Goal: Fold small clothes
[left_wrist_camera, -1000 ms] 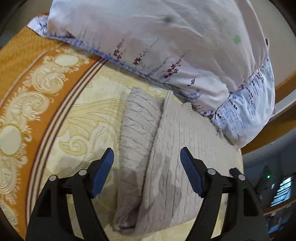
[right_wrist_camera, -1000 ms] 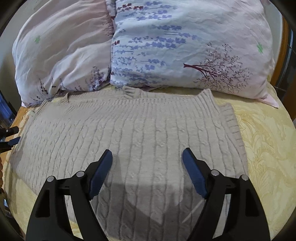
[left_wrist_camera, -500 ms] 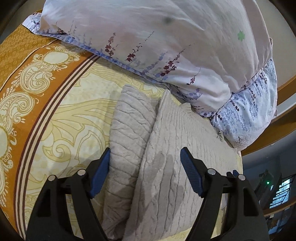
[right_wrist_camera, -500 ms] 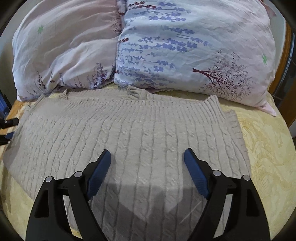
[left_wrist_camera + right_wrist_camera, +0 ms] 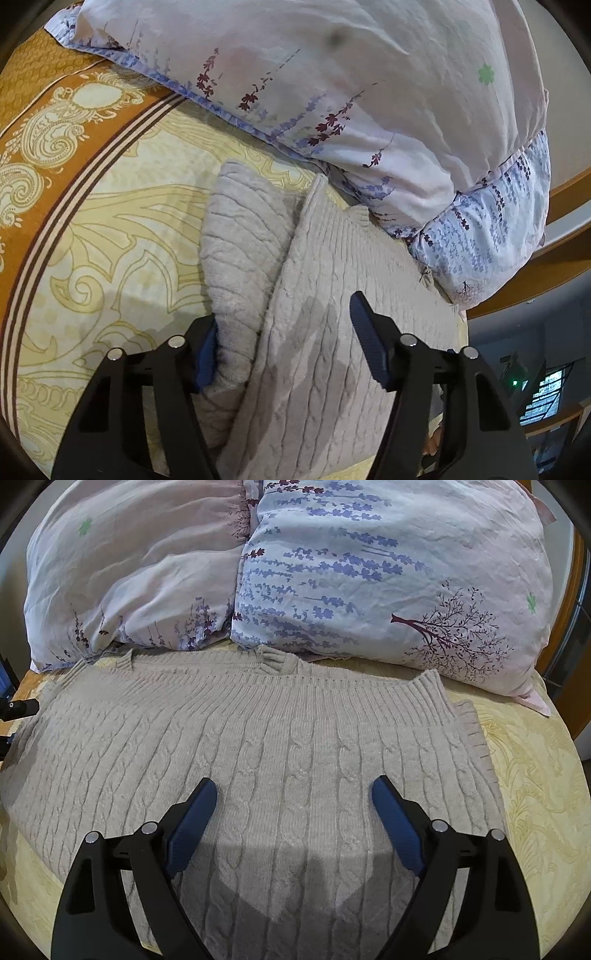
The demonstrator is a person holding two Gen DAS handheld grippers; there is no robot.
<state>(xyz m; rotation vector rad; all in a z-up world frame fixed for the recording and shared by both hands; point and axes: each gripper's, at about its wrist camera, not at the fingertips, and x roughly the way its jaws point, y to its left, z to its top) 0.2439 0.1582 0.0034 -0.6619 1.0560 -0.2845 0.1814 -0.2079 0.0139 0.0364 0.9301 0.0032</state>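
A beige cable-knit sweater [image 5: 288, 746] lies flat on the bed, its neck toward the pillows. In the left wrist view the sweater [image 5: 332, 295] shows its folded side part [image 5: 243, 251] lying beside the body. My left gripper [image 5: 284, 332] is open, low over the sweater's edge, its left finger [image 5: 207, 354] against the folded part. My right gripper [image 5: 293, 805] is open over the sweater's middle, just above the knit. The left gripper's tip [image 5: 18, 707] shows at the far left of the right wrist view.
Two floral pillows [image 5: 369, 572] [image 5: 129, 576] lie right behind the sweater. The yellow bedspread [image 5: 110, 240] has an orange patterned border [image 5: 44, 122] on the left. A wooden headboard [image 5: 554, 236] and bed edge lie to the right.
My left gripper has moved forward and down onto the sweater's folded edge, its left finger now touching it. My right gripper has advanced slightly over the sweater toward the pillows.
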